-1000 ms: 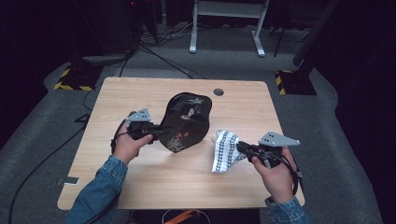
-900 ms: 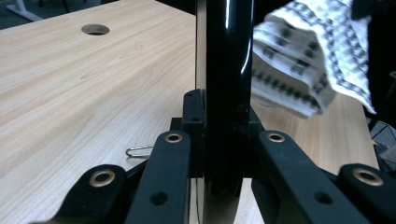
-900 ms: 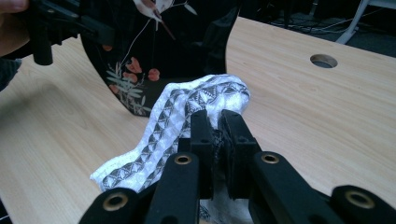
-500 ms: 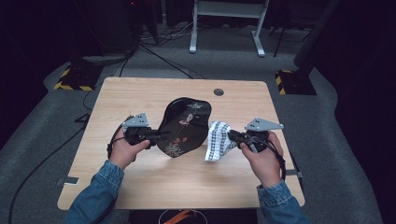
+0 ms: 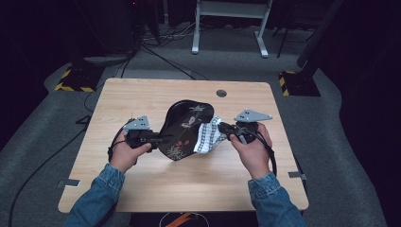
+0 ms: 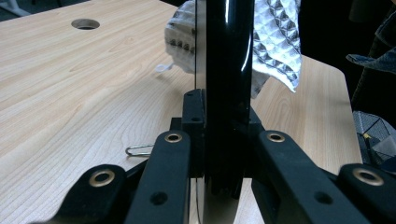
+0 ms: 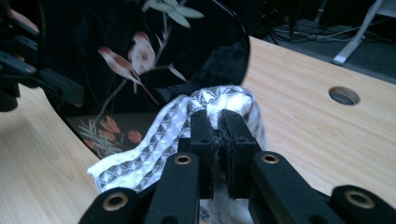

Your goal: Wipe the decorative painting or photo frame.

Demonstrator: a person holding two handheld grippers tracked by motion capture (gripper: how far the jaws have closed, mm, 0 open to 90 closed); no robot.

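Observation:
A glossy black tray (image 5: 184, 126) painted with birds and flowers stands tilted on edge at the table's middle. My left gripper (image 5: 163, 138) is shut on its left rim; in the left gripper view the black rim (image 6: 227, 70) runs upright between the jaws. My right gripper (image 5: 223, 128) is shut on a white cloth with a black diamond pattern (image 5: 206, 136), which rests against the tray's painted face. The right gripper view has the cloth (image 7: 163, 135) bunched between the jaws, right before the painted birds of the tray (image 7: 135, 56).
The wooden table (image 5: 142, 101) has a round cable hole (image 5: 221, 93) at its far side. A small paper clip (image 6: 139, 150) lies on the wood near the left gripper. Cables and a white stand's legs lie on the floor beyond.
My right gripper has carried the cloth leftward, from apart at the right of the tray to against its face. The left gripper and tray have hardly moved.

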